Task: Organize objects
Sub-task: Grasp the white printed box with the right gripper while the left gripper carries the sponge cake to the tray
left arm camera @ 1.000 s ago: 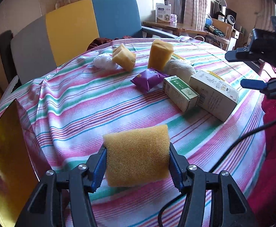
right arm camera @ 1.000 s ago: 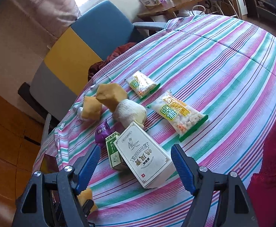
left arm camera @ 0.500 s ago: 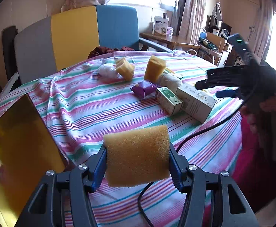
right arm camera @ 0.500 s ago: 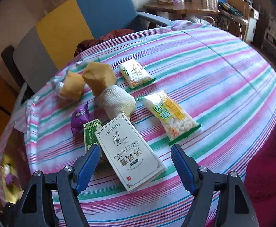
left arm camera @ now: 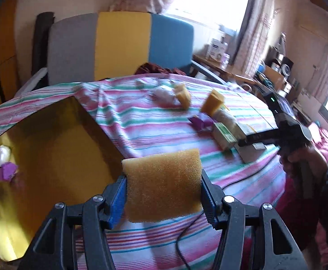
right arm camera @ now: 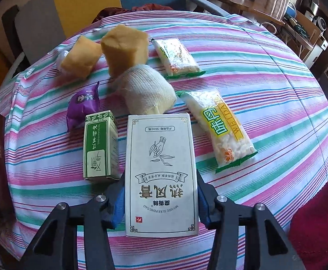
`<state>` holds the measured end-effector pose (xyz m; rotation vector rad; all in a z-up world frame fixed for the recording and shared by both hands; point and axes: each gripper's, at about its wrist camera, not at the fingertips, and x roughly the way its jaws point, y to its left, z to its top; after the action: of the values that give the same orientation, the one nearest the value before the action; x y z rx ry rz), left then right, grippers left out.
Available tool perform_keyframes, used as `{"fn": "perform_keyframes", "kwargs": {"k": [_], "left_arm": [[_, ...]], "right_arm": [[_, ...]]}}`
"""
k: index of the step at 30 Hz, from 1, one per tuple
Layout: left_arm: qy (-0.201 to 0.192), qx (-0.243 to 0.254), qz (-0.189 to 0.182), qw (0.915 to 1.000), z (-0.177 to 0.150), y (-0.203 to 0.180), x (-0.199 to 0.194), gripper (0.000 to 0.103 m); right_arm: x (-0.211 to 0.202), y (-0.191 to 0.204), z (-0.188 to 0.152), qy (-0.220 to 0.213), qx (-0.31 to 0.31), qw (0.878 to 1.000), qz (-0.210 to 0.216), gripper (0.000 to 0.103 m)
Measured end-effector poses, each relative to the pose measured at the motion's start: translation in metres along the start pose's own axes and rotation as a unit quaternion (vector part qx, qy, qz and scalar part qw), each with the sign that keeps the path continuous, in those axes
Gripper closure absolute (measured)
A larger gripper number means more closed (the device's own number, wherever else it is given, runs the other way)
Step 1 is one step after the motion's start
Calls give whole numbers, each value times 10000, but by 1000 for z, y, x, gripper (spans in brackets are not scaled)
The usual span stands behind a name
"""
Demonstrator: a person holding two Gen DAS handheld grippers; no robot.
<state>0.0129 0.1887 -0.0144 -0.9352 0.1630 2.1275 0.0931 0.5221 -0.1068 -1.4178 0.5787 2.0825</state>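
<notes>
My left gripper (left arm camera: pixel 162 180) is shut on a yellow sponge (left arm camera: pixel 164 200), held above the striped tablecloth (left arm camera: pixel 154 132) beside an open yellow bin (left arm camera: pixel 55 148). A white item (left arm camera: pixel 1 157) and a purple packet (left arm camera: pixel 5 172) lie in the bin. My right gripper (right arm camera: pixel 160 180) points down over a white box (right arm camera: pixel 161 157) that lies flat on the cloth. Its jaws are closing and the blue pads (right arm camera: pixel 118 202) meet the box's two long sides. The left wrist view shows the right gripper (left arm camera: pixel 251 140) on that box (left arm camera: pixel 250 155).
Beside the white box lie a green box (right arm camera: pixel 100 144), a purple packet (right arm camera: pixel 82 103), a gauze roll (right arm camera: pixel 148 92), two sponges (right arm camera: pixel 80 56) (right arm camera: pixel 124 47) and two snack packs (right arm camera: pixel 175 56) (right arm camera: pixel 220 130). A chair (left arm camera: pixel 123 45) stands behind the table. A cable (left arm camera: pixel 186 236) trails below the left gripper.
The left gripper carried the sponge leftward and up, bringing the yellow bin into view. The right gripper tipped down over the white box and its jaws closed in on the box's sides.
</notes>
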Motion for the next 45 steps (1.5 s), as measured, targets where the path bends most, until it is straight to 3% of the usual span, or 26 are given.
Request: {"fn": "perform_keyframes", "kwargs": {"k": [6,11,16,25,29,34,40,45], "left_arm": [[-48,-696,981,9927,7,75,-19,43],[396,-1618,1748,9704,-9,157,-22,43],[764,-1770,2283,9543,-24,196,-12,43],[867,-1738,2893,9373,-26,219,2,36],[700,-1606,2983,9383,-24,213,-8,27],[546,-1373,3208,9355,-22,208,-15,24],[14,-1449,3220,9356,-19,199,-53,24],[-11,-1770,3228,9298,-35,210,-80,24]], "right_arm": [[-5,6,2,-82,7,10000,12,52],[-10,5,3,-154,80,9998,67,52],[-14,5,5,-261,129,9995,130,52],[-19,6,3,-346,156,9992,160,52],[-21,2,3,-402,237,9988,129,51],[-23,1,3,-456,296,9985,89,52],[-48,-12,3,-1044,582,9927,182,52],[-88,1,-7,-1656,450,9839,496,52]]}}
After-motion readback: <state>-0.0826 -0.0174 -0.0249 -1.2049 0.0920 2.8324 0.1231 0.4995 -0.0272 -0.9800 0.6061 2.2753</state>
